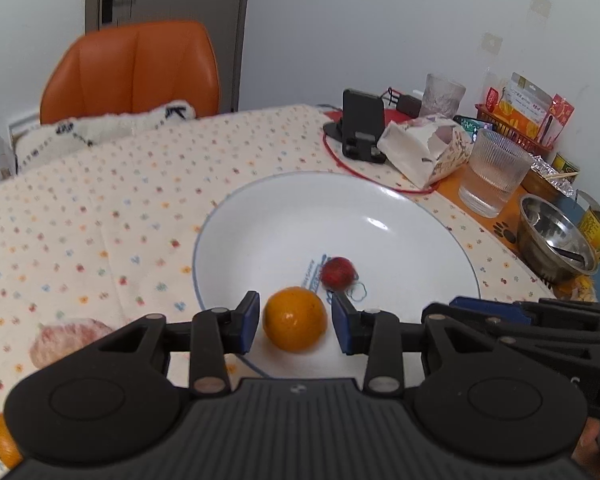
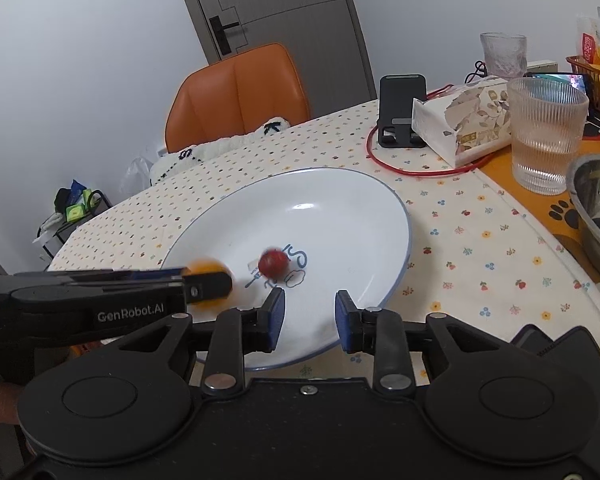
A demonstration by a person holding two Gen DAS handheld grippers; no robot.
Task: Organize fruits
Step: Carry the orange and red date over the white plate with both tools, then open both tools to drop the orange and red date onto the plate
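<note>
While both grippers' jaws gape, the orange (image 1: pixel 295 317) sits untouched between the left pair.

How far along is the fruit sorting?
Done: small red fruit lies in the white blue-rimmed plate. In hand: round orange fruit sits between the left gripper fingers over the plate, gaps on both sides. Right gripper is open and empty. Left: pale pink fruit and another orange fruit on the tablecloth.
</note>
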